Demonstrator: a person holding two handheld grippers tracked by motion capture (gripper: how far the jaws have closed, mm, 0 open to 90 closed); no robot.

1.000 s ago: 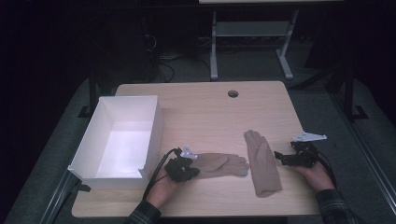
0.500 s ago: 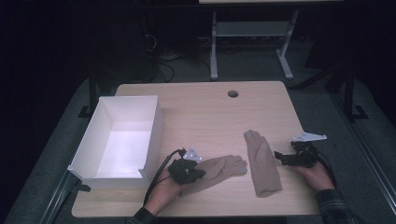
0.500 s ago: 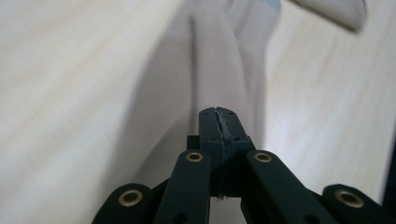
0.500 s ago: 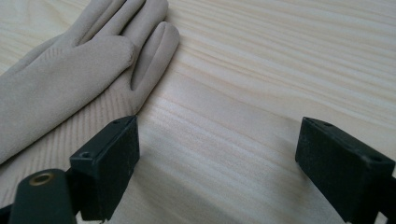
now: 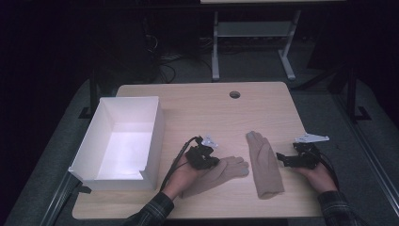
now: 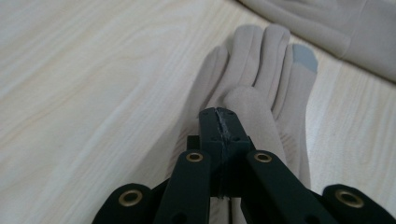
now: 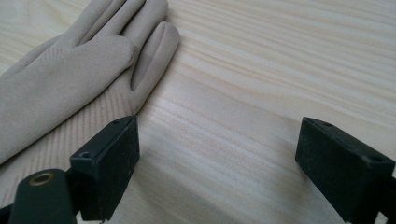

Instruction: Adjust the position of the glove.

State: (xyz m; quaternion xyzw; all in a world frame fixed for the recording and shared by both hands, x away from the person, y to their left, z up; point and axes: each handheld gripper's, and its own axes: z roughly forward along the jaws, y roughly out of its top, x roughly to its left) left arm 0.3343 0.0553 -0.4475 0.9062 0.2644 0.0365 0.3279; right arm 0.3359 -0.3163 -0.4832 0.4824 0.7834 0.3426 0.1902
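High view: on the wooden bench (image 5: 207, 108) two beige gloves lie toward the near edge. The left tongs (image 5: 210, 160) sit over the cuff end of the left glove (image 5: 221, 172), which lies flat with its fingers pointing to about 3 o'clock, fingertips close to the right glove (image 5: 264, 165). That second glove runs lengthwise, fingers toward 12 o'clock, cuff at the near edge. The right tongs (image 5: 281, 158) hover just off its 3 o'clock side, apart from it. A white box (image 5: 155, 129), open at the top, stands at 9 o'clock of the left hand, with nothing visible inside.

Left gripper view: the left tongs (image 6: 219, 116) are pinched tight together on a raised fold of the left glove (image 6: 261, 70), gripping the fabric near the back of the hand. The glove's fingers stretch away toward 12 o'clock, one with a grey tip; part of the right glove (image 6: 336, 23) crosses at 1 o'clock.

Right gripper view: the right tongs (image 7: 217, 149) stand wide apart with bare bench (image 7: 280, 60) between them. The right glove (image 7: 70, 70) lies at 10 o'clock, near the left-hand jaw; whether the two touch is unclear.

As a judgement, the work looks barely begun: one glove is gripped but not lifted, the other untouched, and if the box is the goal, both remain to be carried there.
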